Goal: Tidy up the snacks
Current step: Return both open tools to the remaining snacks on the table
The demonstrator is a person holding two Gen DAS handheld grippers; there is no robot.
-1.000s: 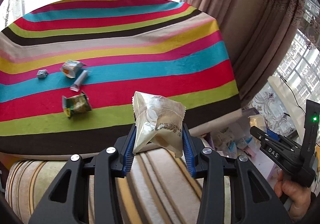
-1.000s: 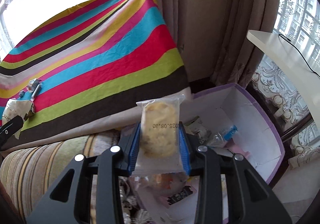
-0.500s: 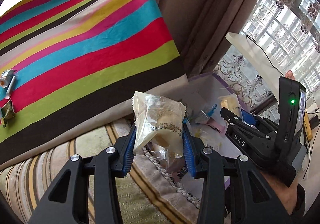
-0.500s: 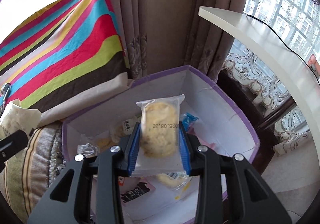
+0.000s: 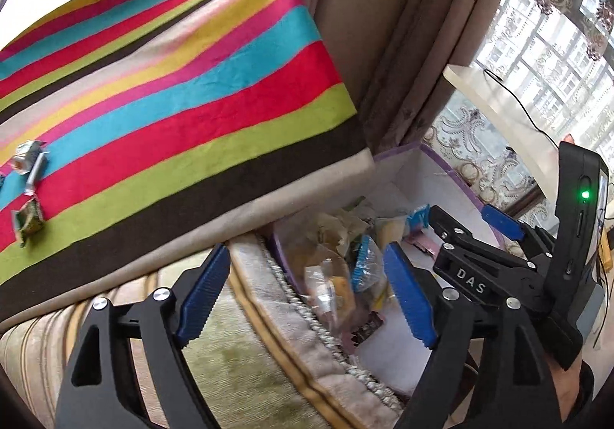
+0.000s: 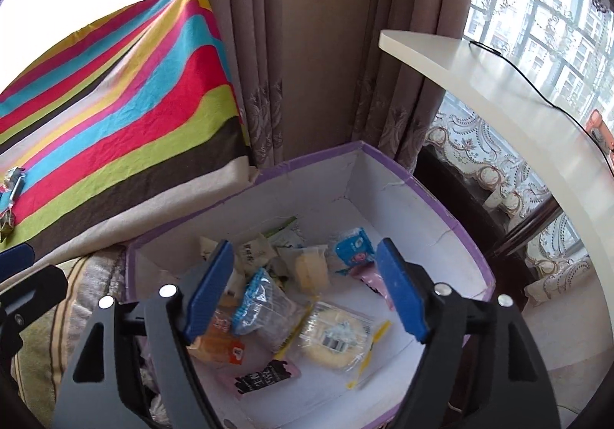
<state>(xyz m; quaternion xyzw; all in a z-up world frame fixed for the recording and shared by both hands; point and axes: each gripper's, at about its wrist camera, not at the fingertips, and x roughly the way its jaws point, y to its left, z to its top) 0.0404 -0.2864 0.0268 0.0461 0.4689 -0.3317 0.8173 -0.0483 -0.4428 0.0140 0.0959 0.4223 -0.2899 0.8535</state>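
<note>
A purple-rimmed white box beside the striped table holds several wrapped snacks; it also shows in the left wrist view. My right gripper is open and empty above the box, over a round pastry pack. My left gripper is open and empty over the box's near edge, above a clear snack pack. The right gripper also shows in the left wrist view, to the right of my left one. A green snack packet and a few small packets lie on the striped cloth.
A striped sofa cushion lies below the left gripper. Curtains hang behind the box. A white shelf with a cable juts out at the right, above a lace-covered stand.
Both grippers swung right from the table to the box and opened. The two wrapped pastries they held are out of the jaws; the right one's lies in the box.
</note>
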